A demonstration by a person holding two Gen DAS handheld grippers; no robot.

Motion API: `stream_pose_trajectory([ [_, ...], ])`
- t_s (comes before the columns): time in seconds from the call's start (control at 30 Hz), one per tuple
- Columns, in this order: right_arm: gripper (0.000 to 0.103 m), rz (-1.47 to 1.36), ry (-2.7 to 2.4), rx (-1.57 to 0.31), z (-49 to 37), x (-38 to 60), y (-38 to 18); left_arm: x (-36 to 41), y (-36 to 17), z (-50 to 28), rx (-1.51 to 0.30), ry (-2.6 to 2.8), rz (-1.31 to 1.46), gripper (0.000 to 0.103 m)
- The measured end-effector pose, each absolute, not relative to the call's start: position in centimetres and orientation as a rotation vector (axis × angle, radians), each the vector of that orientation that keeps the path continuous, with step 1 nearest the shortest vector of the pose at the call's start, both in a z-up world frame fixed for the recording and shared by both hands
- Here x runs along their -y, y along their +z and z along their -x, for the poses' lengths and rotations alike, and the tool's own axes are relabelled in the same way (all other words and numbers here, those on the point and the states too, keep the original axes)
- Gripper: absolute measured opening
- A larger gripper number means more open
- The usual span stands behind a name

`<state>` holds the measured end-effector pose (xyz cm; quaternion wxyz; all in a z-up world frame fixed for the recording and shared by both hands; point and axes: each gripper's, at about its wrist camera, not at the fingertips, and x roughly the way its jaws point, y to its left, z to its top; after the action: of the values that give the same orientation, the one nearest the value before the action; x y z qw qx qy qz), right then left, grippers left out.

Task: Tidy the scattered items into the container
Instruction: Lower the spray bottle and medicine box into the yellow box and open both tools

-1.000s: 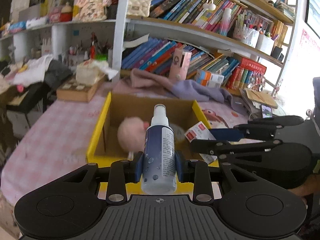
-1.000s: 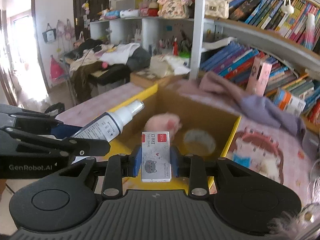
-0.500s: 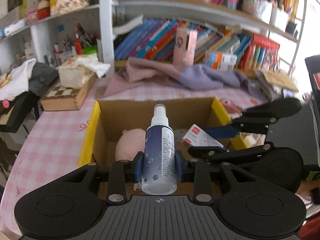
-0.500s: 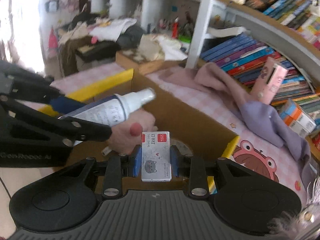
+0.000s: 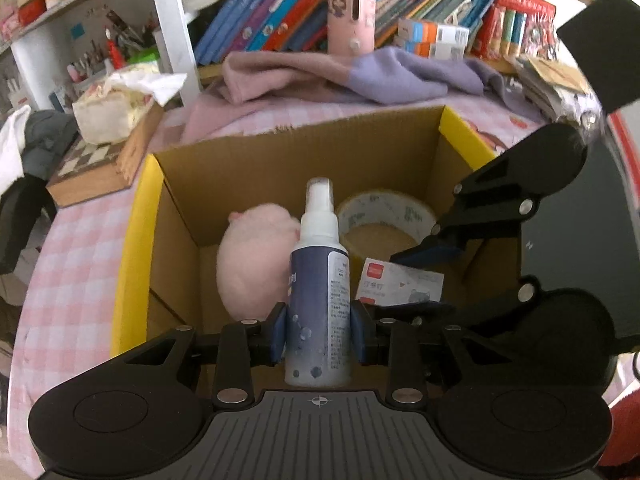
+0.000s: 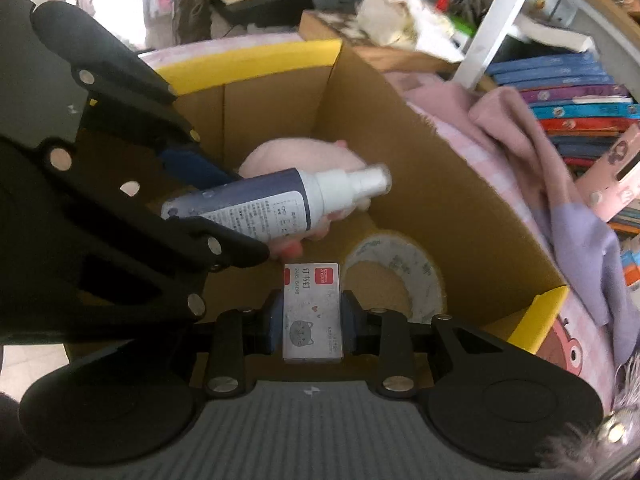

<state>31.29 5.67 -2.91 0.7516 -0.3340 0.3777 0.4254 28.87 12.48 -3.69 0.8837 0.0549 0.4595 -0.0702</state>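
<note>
Left gripper (image 5: 319,332) fingers are clamping the spray bottle (image 5: 319,304), right gripper (image 6: 311,322) fingers are pinching the staple box (image 6: 312,314), both hanging inside the cardboard box (image 5: 296,160), above the pink plush (image 5: 252,264) and tape roll (image 5: 386,220).

We see an open cardboard box (image 5: 304,168) with yellow flaps, holding a pink plush toy (image 5: 256,264) beside a roll of tape (image 5: 384,216) lying flat on its floor. Above the box we hold a navy spray bottle (image 5: 318,304) with a white nozzle, and a small grey staple box (image 6: 312,316) with a cat drawing and red label.
</note>
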Motion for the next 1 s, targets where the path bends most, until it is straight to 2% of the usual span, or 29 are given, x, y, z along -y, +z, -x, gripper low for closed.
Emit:
stream_pose_trajectory([
  [0.37, 0.029, 0.798, 0.938, -0.81, -31.0, -6.2, -3.4, -13.4, -4.5, -28.3, -0.971, -0.097, -0.048, 0.031],
  [0.4, 0.032, 0.791, 0.938, -0.803, -30.9, -6.1, -3.2, -13.5, -4.4, -28.1, -0.957, -0.092, -0.044, 0.032],
  [0.47, 0.04, 0.767, 0.937, -0.786, -30.8, -5.8, -2.9, -13.6, -3.7, -27.4, -0.922, -0.096, -0.035, 0.034],
  [0.73, 0.05, 0.584, 0.882, -0.756, -29.2, -3.8, -0.3, -13.4, -0.2, -24.2, -0.753, -0.068, -0.021, 0.056],
  [1.0, 0.051, 0.529, 0.848, -0.632, -25.7, -2.1, 3.1, -13.2, 2.6, -20.7, -0.655, -0.049, 0.047, 0.057],
])
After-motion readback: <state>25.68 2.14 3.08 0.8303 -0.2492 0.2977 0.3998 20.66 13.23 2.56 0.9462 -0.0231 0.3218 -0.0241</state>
